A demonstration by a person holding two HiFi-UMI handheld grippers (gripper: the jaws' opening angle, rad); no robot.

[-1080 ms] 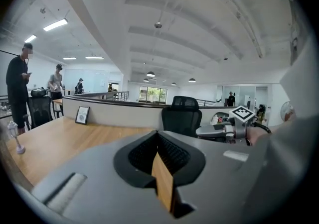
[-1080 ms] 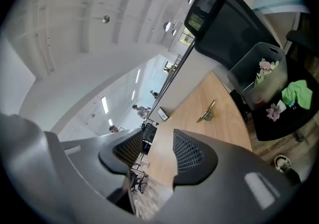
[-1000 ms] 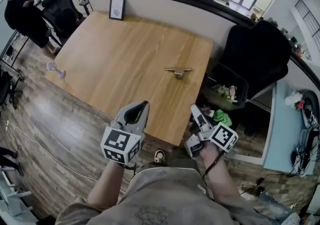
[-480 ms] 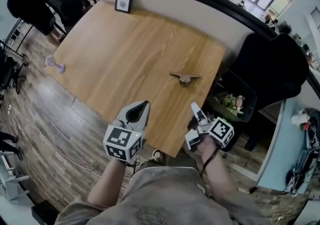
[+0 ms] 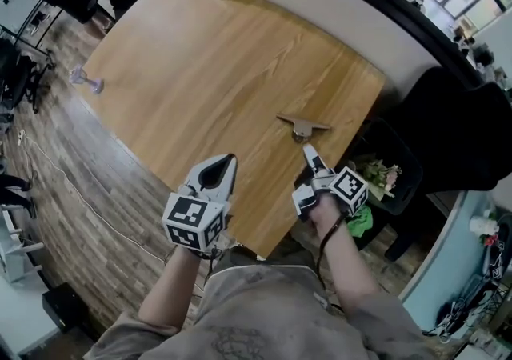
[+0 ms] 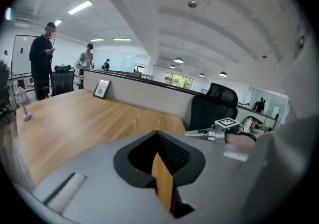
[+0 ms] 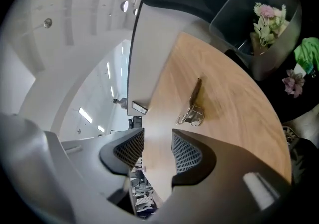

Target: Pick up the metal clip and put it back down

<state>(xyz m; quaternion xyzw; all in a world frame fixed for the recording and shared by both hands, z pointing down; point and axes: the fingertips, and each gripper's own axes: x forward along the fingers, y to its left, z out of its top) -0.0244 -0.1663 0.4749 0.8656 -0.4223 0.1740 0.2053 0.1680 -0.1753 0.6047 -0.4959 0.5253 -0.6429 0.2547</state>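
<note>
- The right gripper (image 7: 157, 151), its empty jaws closing, sat just short of the metal clip (image 7: 194, 106); it likely needed to straddle the clip first.
- The left gripper (image 6: 157, 133) idled closed.

No writing here is clear enough to read.

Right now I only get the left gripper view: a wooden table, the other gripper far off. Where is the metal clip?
Observer: The metal clip lies on the table near its right edge, just ahead of the right gripper.
Operator: Is that gripper holding it?
Observer: No. Its jaws are apart and closing, nothing between them; the clip sits beyond their tips.
Operator: Anything past that edge?
Observer: A bin with flowers in it, beside the table.
</note>
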